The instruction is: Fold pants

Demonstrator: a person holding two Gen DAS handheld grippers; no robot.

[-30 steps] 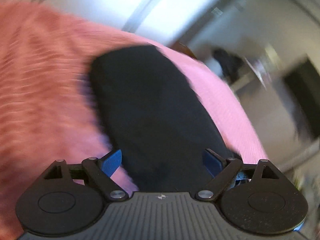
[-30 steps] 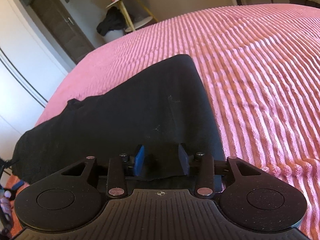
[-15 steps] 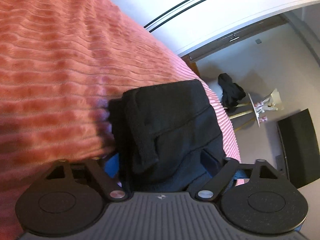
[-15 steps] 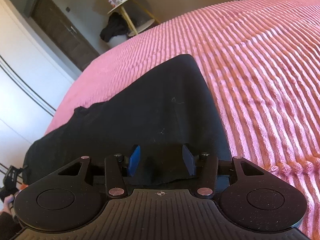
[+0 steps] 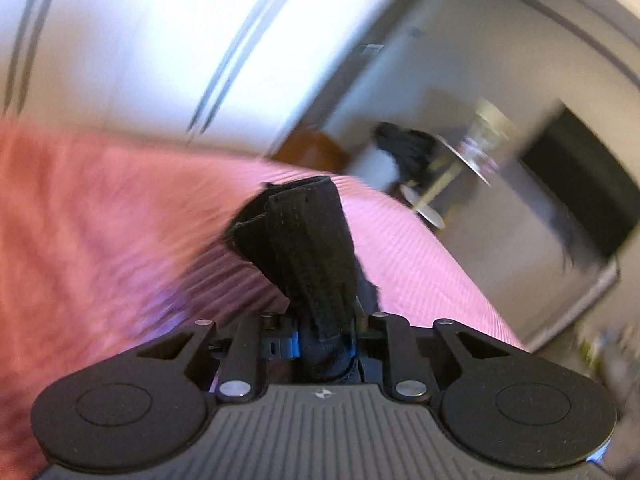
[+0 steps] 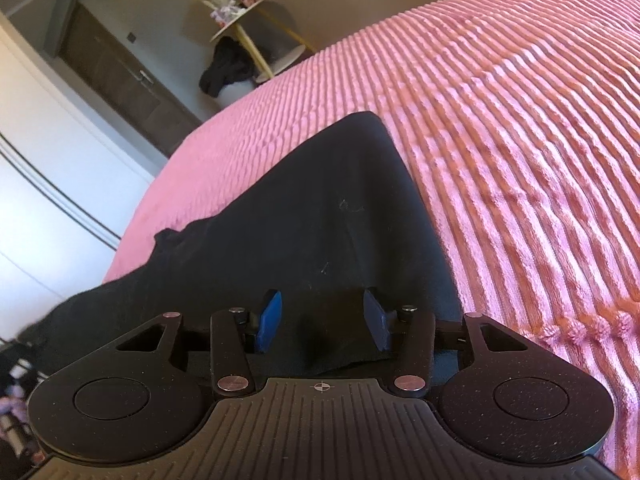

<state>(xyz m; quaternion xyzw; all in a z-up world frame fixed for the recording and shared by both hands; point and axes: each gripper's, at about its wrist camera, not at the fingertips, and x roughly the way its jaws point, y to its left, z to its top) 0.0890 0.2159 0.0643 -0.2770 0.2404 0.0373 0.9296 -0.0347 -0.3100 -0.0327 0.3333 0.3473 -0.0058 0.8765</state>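
Note:
Black pants (image 6: pixel 320 216) lie on a pink ribbed bedspread (image 6: pixel 520 140). In the left wrist view my left gripper (image 5: pixel 322 346) is shut on a bunched end of the pants (image 5: pixel 308 240), which stands up between the blue pads, lifted off the bedspread (image 5: pixel 100 220). In the right wrist view my right gripper (image 6: pixel 324 324) is partly open, its blue pads (image 6: pixel 269 320) on either side of a raised fold at the near edge of the pants. The pads do not press the cloth.
A white wardrobe (image 6: pixel 48 160) and a wooden door (image 6: pixel 116 76) stand past the bed's left edge. A small round side table (image 6: pixel 244 8) with dark clothes (image 6: pixel 228 66) beneath it stands in the corner. A dark screen (image 5: pixel 580 196) is on the wall.
My left gripper has closed on the end of the pants and lifted it, swinging the view upward. My right gripper has opened a little and stayed at the near edge.

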